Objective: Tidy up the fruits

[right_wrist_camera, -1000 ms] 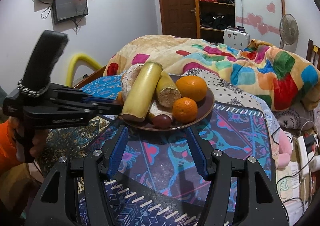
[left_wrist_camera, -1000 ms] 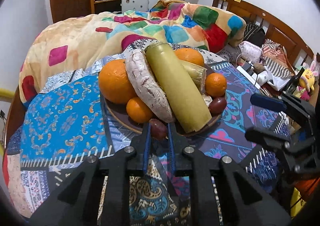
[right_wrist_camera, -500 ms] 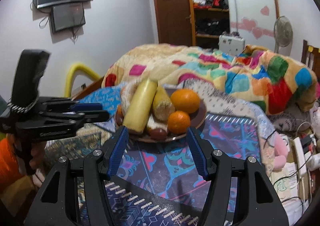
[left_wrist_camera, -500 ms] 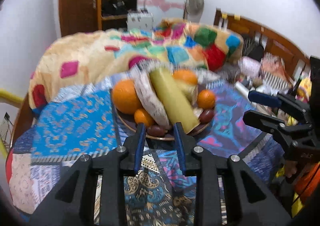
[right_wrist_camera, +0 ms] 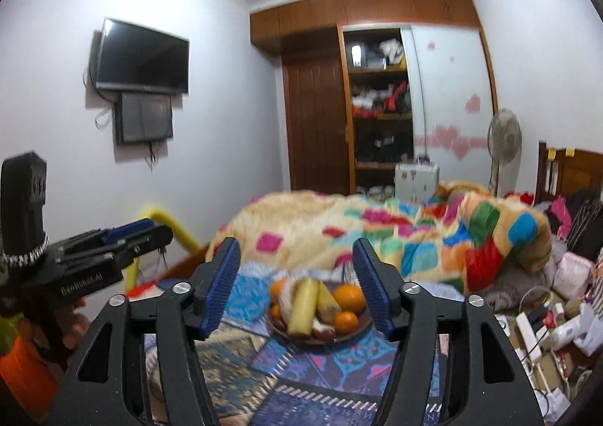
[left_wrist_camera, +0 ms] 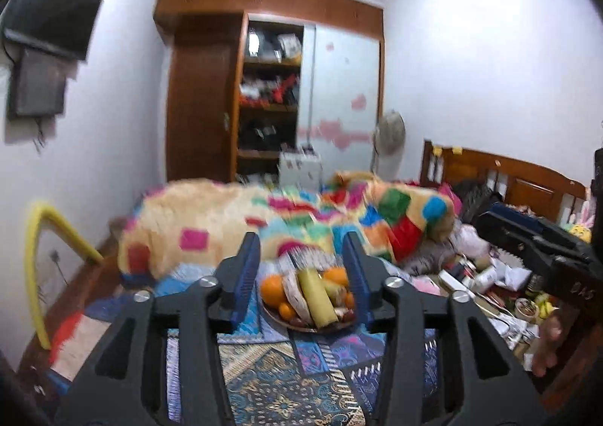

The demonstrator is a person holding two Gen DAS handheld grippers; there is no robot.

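Note:
A brown plate [left_wrist_camera: 301, 328] [right_wrist_camera: 358, 330] of fruit sits on a patterned cloth on the bed. It holds oranges [left_wrist_camera: 272, 289] [right_wrist_camera: 349, 297], a long yellow-green fruit [left_wrist_camera: 316, 298] [right_wrist_camera: 301, 307], a pale speckled one and small dark fruits. My left gripper [left_wrist_camera: 301, 275] is open and empty, held well back from the plate and above it. My right gripper [right_wrist_camera: 296, 283] is open and empty, also well back. The left gripper also shows at the left of the right wrist view [right_wrist_camera: 113, 243], and the right gripper at the right of the left wrist view [left_wrist_camera: 527, 237].
A colourful patchwork blanket [left_wrist_camera: 301, 222] is heaped behind the plate. A wooden headboard [left_wrist_camera: 520, 181] and a clutter of small items [right_wrist_camera: 546, 316] lie to the right. A yellow tube [left_wrist_camera: 37, 267], a wall TV [right_wrist_camera: 141, 57], a wardrobe and a fan stand around.
Both grippers pulled back and up from the plate, which now looks small and far. The left gripper opened wide from nearly shut around a dark fruit.

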